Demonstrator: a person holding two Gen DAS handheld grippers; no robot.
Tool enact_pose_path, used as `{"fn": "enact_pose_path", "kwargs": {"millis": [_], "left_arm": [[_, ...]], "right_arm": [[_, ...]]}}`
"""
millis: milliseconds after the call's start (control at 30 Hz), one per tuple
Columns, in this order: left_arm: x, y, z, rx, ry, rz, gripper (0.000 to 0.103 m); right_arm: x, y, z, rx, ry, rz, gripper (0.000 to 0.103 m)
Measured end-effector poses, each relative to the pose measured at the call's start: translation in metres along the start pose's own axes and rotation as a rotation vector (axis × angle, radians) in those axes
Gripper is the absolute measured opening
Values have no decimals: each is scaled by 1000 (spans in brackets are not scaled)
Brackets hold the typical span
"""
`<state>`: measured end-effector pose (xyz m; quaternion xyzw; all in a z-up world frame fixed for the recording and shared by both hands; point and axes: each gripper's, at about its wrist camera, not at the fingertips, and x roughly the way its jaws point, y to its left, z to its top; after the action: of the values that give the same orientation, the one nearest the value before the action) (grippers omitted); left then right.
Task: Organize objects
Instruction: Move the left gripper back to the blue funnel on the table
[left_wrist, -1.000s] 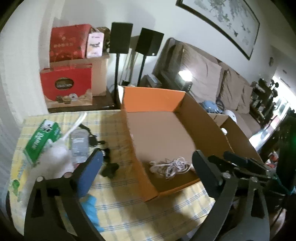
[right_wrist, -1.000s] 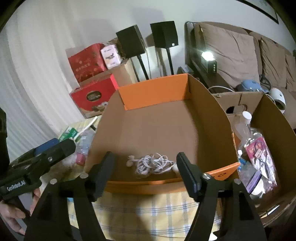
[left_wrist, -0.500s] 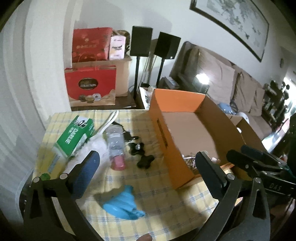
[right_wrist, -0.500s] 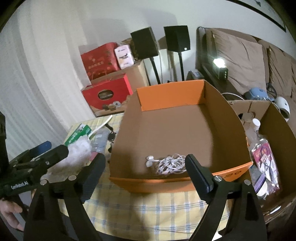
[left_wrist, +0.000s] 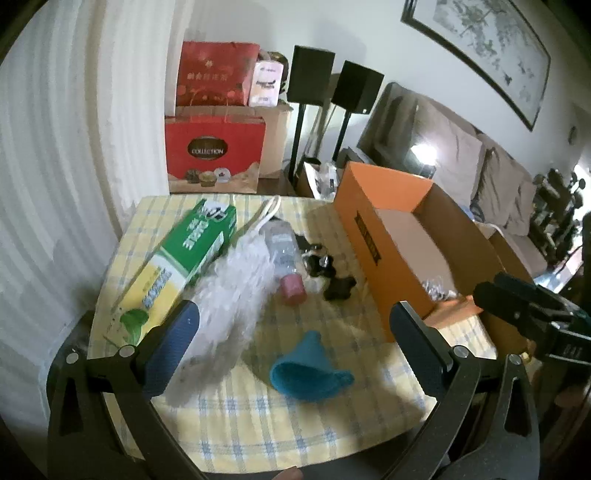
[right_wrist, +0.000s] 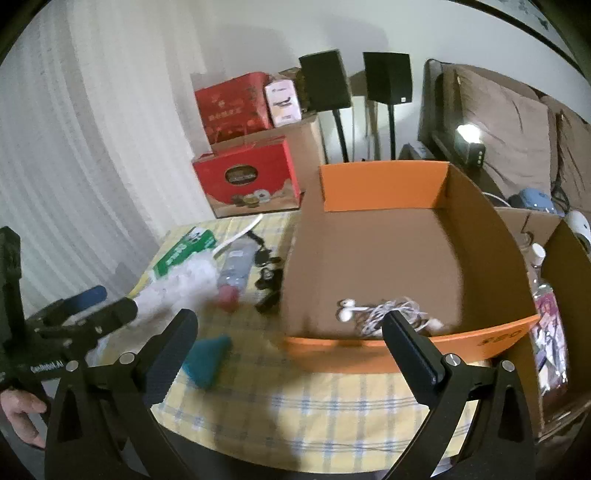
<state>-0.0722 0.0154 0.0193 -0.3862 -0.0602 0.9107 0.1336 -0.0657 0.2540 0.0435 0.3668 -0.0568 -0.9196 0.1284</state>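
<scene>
The left gripper (left_wrist: 294, 330) hangs above the near edge of the tabletop (left_wrist: 295, 424), its 2 fingers spread wide with nothing between them. The right gripper (right_wrist: 290, 338) is likewise spread wide and empty, hovering over the near edge in front of an orange cardboard box (right_wrist: 384, 184).

The tabletop is covered with a yellow cloth crossed by blue and white checks. Just beyond the left gripper lies a teal cone-shaped item (left_wrist: 308, 367) near the near edge. A fluffy white duster (left_wrist: 229, 306) stretches from the near left part toward the far edge. Beside it, along the left edge, lies a green and yellow carton (left_wrist: 177, 266). A clear plastic bottle (left_wrist: 282, 251) with a pink cap lies on its side at the middle, just beside the duster. Small black items (left_wrist: 332, 277), too blurred to name, sit between the bottle and the box.

The box stands open on the right side of the tabletop. Tangled white earphones (right_wrist: 380, 314) lie inside at its near wall.

Beyond the far edge are pale curtains (left_wrist: 66, 147), red gift boxes (left_wrist: 214, 151), 2 black speakers (left_wrist: 334, 83) on stands, a brown sofa (right_wrist: 517, 122) and a framed picture (left_wrist: 480, 48) on the wall.
</scene>
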Motion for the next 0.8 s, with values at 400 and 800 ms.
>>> {"fn": "enact_pose_path", "kwargs": {"millis": [400,800], "left_arm": [[17,-1,-38,28,31,-53,103],[46,-12,-48,83,26,-55,103]], "right_arm": [[12,28,-14,-19,26,31,102],[12,32,-15,-18,36,37,102]]}}
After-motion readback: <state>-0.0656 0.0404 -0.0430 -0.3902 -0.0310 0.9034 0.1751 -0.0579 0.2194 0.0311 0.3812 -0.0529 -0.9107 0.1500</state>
